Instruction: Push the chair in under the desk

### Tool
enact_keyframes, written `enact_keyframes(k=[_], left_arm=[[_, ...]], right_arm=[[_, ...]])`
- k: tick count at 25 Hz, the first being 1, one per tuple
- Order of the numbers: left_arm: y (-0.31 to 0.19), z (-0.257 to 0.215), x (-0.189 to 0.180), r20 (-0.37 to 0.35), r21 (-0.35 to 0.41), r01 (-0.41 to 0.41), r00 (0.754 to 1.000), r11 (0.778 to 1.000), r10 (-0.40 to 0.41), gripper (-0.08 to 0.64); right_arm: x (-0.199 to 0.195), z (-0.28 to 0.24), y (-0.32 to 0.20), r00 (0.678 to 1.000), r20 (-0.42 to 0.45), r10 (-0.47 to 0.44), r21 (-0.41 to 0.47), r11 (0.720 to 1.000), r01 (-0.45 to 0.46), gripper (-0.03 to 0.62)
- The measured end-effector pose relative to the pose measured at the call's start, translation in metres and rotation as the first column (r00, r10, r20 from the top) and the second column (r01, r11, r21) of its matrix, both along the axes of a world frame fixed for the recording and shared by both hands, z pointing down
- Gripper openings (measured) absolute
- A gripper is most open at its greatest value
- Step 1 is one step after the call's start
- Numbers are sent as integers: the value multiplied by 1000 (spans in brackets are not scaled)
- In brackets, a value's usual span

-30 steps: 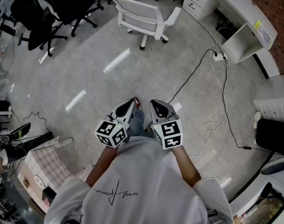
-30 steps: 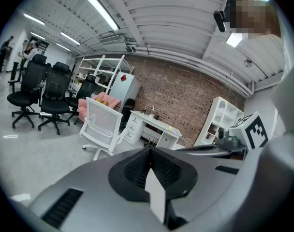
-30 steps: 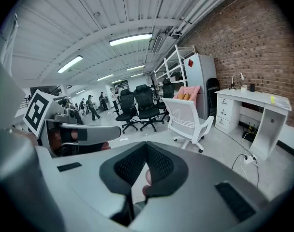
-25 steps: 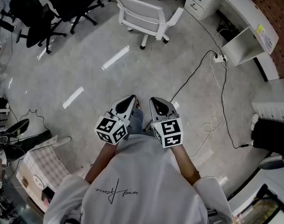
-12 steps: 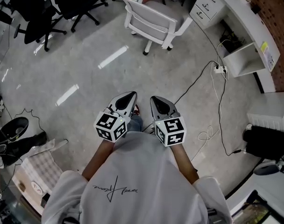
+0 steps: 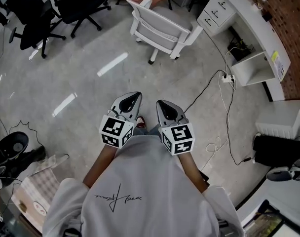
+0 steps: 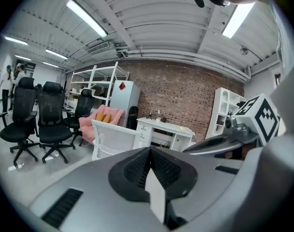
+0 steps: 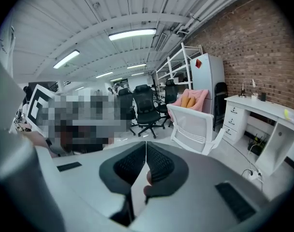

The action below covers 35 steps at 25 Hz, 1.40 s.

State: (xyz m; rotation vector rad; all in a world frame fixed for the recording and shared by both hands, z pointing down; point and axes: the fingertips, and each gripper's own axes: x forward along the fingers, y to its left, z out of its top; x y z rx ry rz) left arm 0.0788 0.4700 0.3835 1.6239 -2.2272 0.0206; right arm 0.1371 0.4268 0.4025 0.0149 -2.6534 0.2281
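A white office chair [image 6: 162, 28] stands on the grey floor with its back toward me, some way out from the white desk [image 6: 253, 28] at the upper right. The same chair [image 7: 113, 140] shows in the left gripper view, and the chair [image 8: 198, 128] again in the right gripper view with the desk [image 8: 263, 124] to its right. My left gripper [image 6: 130, 99] and right gripper [image 6: 165, 105] are held side by side in front of my chest, well short of the chair. Both are shut with nothing between the jaws.
Black office chairs [image 6: 46, 9] stand at the upper left. A power strip [image 6: 227, 78] and black and white cables [image 6: 224, 117] lie on the floor to the right. A white drawer unit [image 6: 216, 14] sits by the desk. A box and shoes [image 6: 17, 152] lie at lower left.
The person has stepped forward: the white chair and desk sit closer and lower in the head view. Both grippers stay shut, side by side.
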Motion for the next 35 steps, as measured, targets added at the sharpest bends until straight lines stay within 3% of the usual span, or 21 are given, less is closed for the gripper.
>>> enact_keyframes(k=[8, 16, 26, 35], left_arm=[[-18, -4, 4, 52, -29, -79, 995, 996, 81, 5], [-41, 8, -1, 19, -62, -86, 996, 994, 87, 5], [-112, 16, -59, -8, -98, -98, 995, 990, 98, 5], [-193, 3, -121, 41, -136, -111, 992, 985, 117, 5]], right_arm=[[-13, -18, -4, 999, 35, 13, 23, 1000, -14, 28], [-44, -16, -8, 997, 65, -47, 19, 999, 45, 28], [-104, -7, -79, 998, 55, -38, -39, 998, 40, 28], [-167, -17, -161, 995, 92, -35, -68, 997, 41, 28]])
